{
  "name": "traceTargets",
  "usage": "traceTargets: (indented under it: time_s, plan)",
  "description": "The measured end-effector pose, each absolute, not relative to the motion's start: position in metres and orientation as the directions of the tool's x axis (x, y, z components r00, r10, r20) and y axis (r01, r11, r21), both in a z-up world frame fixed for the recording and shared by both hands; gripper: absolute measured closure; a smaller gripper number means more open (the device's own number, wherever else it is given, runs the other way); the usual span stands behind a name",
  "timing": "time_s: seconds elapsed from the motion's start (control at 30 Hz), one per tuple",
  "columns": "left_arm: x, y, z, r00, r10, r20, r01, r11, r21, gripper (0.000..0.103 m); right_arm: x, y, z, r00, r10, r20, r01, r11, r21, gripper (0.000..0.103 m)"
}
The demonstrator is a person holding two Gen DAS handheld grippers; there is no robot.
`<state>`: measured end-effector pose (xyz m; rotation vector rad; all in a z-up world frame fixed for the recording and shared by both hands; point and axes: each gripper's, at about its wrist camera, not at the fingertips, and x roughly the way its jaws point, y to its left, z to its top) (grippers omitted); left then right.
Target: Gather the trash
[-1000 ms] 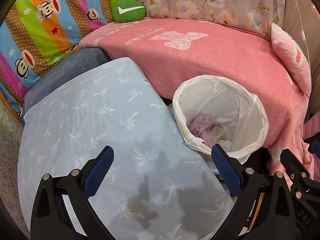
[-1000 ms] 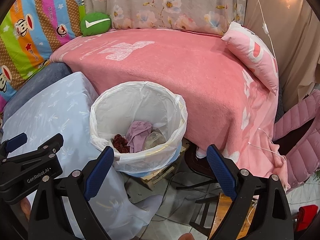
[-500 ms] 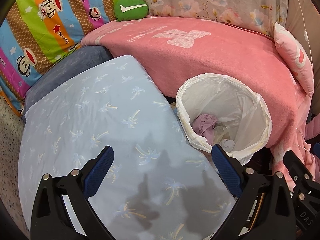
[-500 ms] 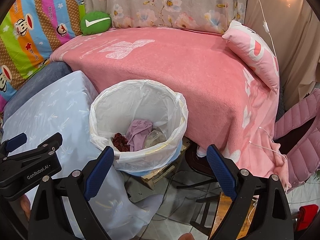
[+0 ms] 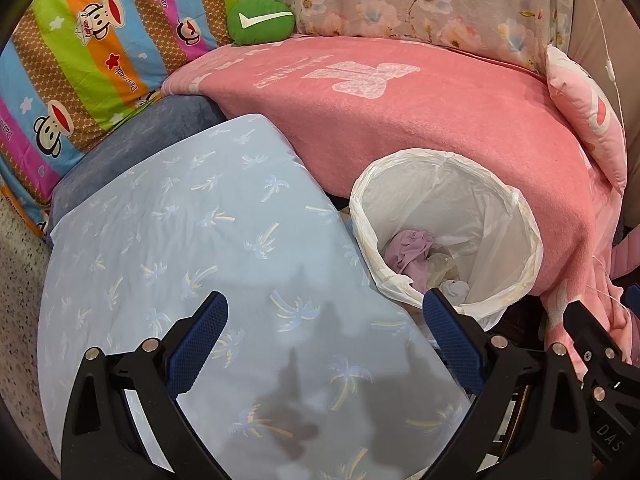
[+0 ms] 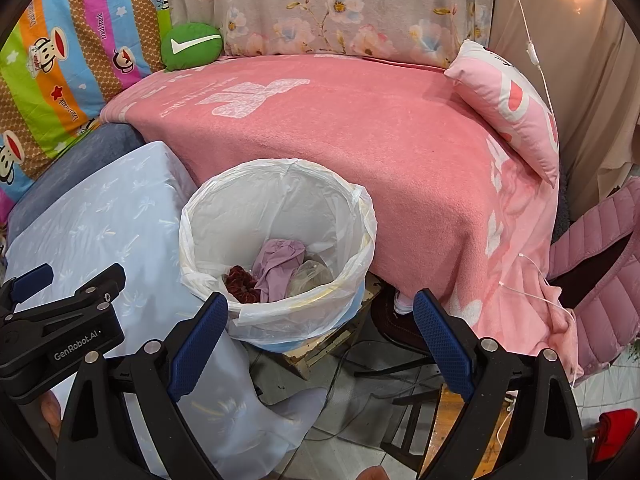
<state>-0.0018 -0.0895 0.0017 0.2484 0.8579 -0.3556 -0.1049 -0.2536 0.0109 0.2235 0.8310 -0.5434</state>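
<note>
My left tongs are spread wide with nothing between the blue pads, held above the desk, which is draped in a pale blue cloth with a palm print. The shadows of both tools fall on that cloth near the bottom of the left view. My right tongs are just as wide apart and just as empty, hanging over the near rim of the bin. In the right view the black body of the left tool sits at the lower left, over the cloth.

The bin stands just beside the desk, between it and the bed, on what looks like a low wooden stand. A white liner is folded over its rim. At the bottom lie a crumpled lilac rag, a dark red wad beside it, and some clear plastic; the left view also shows a small pale grey lump near the wall.

A pink blanket covers the bed, with a pink pillow at its right end and a green ball at the back left corner. A striped monkey-print quilt stands behind the desk. A pink padded jacket hangs at the far right.
</note>
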Motion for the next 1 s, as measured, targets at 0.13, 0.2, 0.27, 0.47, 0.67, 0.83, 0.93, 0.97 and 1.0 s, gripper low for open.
traceTargets:
  time_s: [0.13,0.2,0.27,0.47,0.67,0.83,0.93,0.97,1.0]
  plan:
    - [-0.0017,-0.0893,0.0016,0.601,-0.202,-0.773,0.4,0.914,0.071,0.009,-0.1049,-0.2539,0.011,0.548,-0.37,-0.75,0.539,0.842,-0.021,0.012]
    - [-0.0013,-0.0899,0.0017,0.594,-0.204,-0.778,0.397,0.916,0.063,0.009,-0.1049,-0.254,0.0111,0.548,-0.369,-0.75,0.54,0.842,-0.019,0.012]
    - [-0.0019,-0.0902,0.0025,0.594,-0.208,-0.777,0.399,0.915,0.06,0.009,-0.1048,-0.2544,0.0111,0.548,-0.369,-0.75,0.54,0.842,-0.02,0.012]
    - [-0.0015,-0.0927,0.005,0.593,-0.233,-0.771,0.411,0.911,0.041,0.008,-0.105,-0.2542,0.0074,0.548,-0.368,-0.751,0.539,0.842,-0.019,0.012]
    - [0.0021,-0.0919,0.0031,0.581,-0.238,-0.779,0.408,0.913,0.025,0.008,-0.1042,-0.2556,0.0038,0.551,-0.368,-0.749,0.543,0.84,-0.014,0.012]
    - [0.0043,-0.0924,-0.0002,0.583,-0.23,-0.779,0.4,0.916,0.029,0.008,-0.1029,-0.2564,0.0026,0.552,-0.364,-0.75,0.543,0.84,-0.008,0.012]
    - [0.0054,-0.0931,-0.0027,0.586,-0.223,-0.779,0.399,0.916,0.037,0.008,-0.1021,-0.2574,0.0041,0.553,-0.363,-0.75,0.542,0.84,-0.006,0.013]
    - [0.0052,-0.0933,-0.0029,0.588,-0.223,-0.778,0.4,0.916,0.039,0.008,-0.1016,-0.2588,0.0045,0.554,-0.361,-0.75,0.541,0.841,-0.005,0.012]
    - [0.0048,-0.0934,-0.0031,0.591,-0.222,-0.776,0.4,0.915,0.043,0.008,-0.1014,-0.2582,0.0044,0.555,-0.361,-0.75,0.542,0.841,-0.004,0.012]
